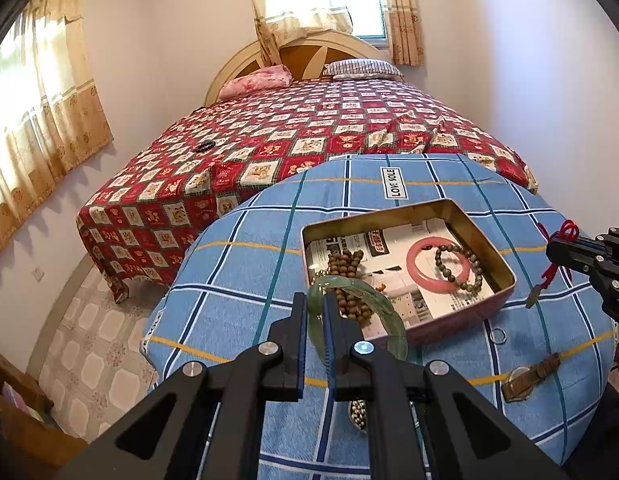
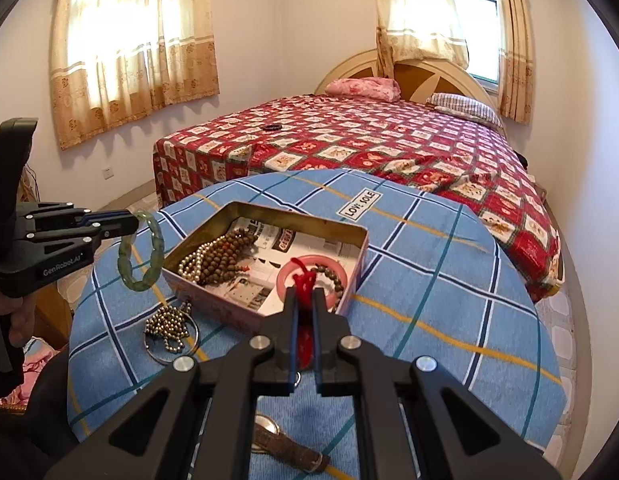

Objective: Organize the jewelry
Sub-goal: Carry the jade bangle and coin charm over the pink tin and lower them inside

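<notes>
My left gripper [image 1: 314, 311] is shut on a green jade bangle [image 1: 363, 298], held above the near left corner of an open tin box [image 1: 441, 205]. The right wrist view shows the same bangle [image 2: 143, 258] hanging from the left gripper [image 2: 135, 220]. My right gripper [image 2: 304, 297] is shut on a red knotted cord [image 2: 303, 280] over the box's near edge. The cord's small dark pendant [image 1: 532, 299] dangles below the right gripper [image 1: 557, 249]. In the box lie a pink bangle [image 1: 413, 268], a dark bead bracelet [image 1: 438, 260] and brown wooden beads [image 1: 345, 266].
The box stands on a round table under a blue plaid cloth [image 1: 237, 280]. A wristwatch [image 1: 529, 374], a small ring [image 1: 498, 336], a metal ball chain [image 2: 169, 326] and a thin hoop [image 2: 195, 340] lie on the cloth. A red-quilted bed [image 1: 309, 128] is behind.
</notes>
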Available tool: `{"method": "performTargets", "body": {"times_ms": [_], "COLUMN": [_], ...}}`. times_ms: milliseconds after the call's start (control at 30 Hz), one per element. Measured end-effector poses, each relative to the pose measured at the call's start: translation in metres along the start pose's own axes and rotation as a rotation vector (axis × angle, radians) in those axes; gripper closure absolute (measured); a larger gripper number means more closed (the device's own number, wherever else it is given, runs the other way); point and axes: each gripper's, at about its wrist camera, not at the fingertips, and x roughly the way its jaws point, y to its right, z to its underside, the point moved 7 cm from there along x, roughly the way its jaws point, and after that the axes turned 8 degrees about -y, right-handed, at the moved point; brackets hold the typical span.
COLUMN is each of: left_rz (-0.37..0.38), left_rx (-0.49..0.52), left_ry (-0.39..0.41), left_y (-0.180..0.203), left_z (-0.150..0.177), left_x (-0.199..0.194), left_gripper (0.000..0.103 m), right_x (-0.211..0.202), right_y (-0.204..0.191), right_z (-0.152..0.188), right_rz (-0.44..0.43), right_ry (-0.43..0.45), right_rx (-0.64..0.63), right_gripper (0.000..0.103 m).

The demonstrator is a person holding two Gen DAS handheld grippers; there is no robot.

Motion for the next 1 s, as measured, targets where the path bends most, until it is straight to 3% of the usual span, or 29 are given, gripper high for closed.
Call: {"method": "performTargets", "body": {"times_ms": [1000], "left_rz": [-0.03], "left_rx": [0.025], "left_ry": [0.003], "left_y": [-0.002], "left_z": [-0.035], "left_x": [0.023], "left_gripper": [0.096], "right_x": [0.022], "right_y": [-0.005], "right_z": [-0.038], "right_rz": [-0.012], "right_ry": [0.009], "right_rx": [-0.036], "right_gripper": [0.095]}}
